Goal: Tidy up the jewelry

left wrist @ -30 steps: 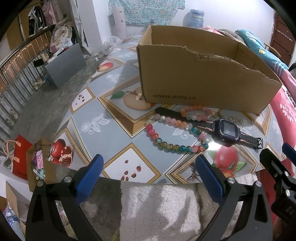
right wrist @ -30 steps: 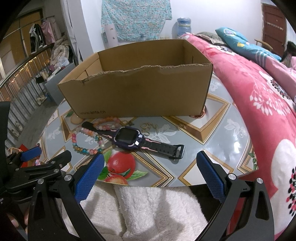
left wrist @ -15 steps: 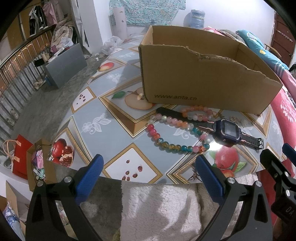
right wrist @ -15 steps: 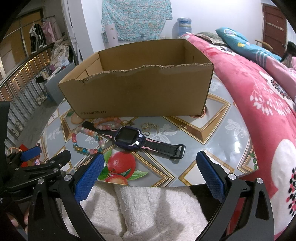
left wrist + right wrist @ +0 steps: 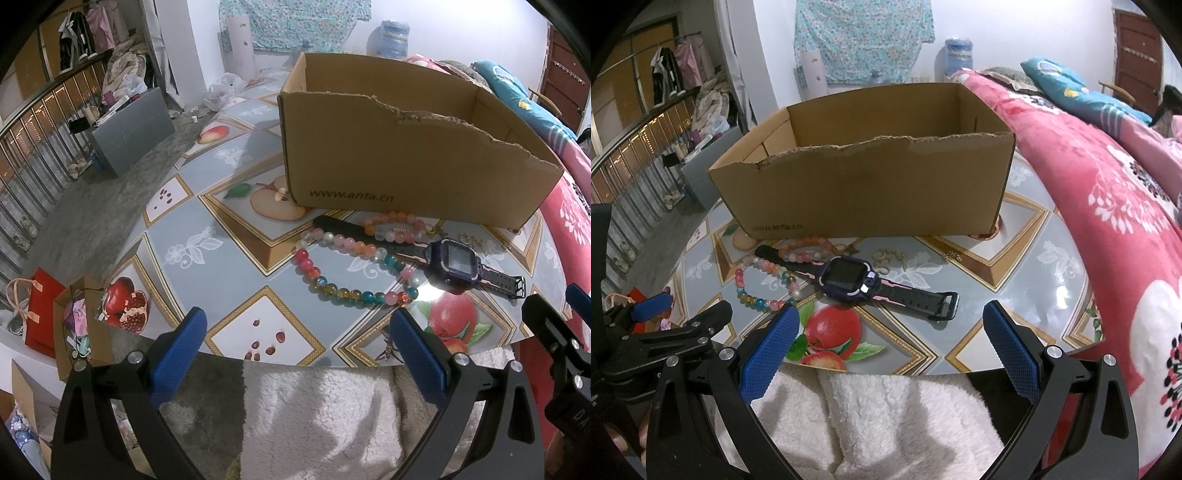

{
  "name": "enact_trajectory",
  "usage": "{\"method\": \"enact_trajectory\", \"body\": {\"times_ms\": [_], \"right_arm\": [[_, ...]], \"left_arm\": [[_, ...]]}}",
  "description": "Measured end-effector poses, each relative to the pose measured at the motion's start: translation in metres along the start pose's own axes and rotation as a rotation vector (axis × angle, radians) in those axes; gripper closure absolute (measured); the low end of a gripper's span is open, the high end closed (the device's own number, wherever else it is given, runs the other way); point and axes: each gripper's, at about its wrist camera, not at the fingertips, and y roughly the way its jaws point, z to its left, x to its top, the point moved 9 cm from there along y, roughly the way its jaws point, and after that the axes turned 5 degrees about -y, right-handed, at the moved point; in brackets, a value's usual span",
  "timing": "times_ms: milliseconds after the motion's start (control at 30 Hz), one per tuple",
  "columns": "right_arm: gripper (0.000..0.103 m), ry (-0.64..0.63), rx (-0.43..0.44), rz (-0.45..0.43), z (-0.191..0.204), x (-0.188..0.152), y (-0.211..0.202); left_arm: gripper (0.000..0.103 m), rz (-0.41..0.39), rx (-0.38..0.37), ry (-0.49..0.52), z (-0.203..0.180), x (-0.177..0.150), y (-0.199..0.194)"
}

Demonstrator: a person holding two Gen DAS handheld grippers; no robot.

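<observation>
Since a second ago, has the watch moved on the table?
No. The watch lies beside the bead bracelet, in front of the cardboard box.

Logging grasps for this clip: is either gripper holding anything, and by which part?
Nothing is held. The left gripper and right gripper are both open; the watch lies on the table.

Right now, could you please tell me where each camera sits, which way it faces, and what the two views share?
Left wrist view: on the left gripper, open, at the table's near edge, facing the cardboard box and bead necklace; the right gripper enters at right.
Right wrist view: on the right gripper, open, further right, facing the watch and box; the left gripper enters at left.
Shared: box, watch, necklace, orange bracelet, white fleece below.
</observation>
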Motion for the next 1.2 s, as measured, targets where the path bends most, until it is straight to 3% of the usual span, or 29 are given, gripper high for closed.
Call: {"method": "enact_trajectory", "body": {"times_ms": [700,1000,1200], "right_arm": [[0.008,0.005,-0.008,-0.019,-0.002,0.000,-0.001],[0.008,0.004,-0.009,-0.017,-0.003,-0.003,0.000],[0.008,0.002,-0.010,-0.026,-0.005,-0.004,-0.001]], "left_arm": [[0.006,-0.005,0.005,-0.025,0.011,0.006,-0.003],[0.006,0.002,-0.028,-0.045,0.013,0.003,0.004],[0.006,-0.020,-0.066,-0.126,0.017,0.006,0.009]]}}
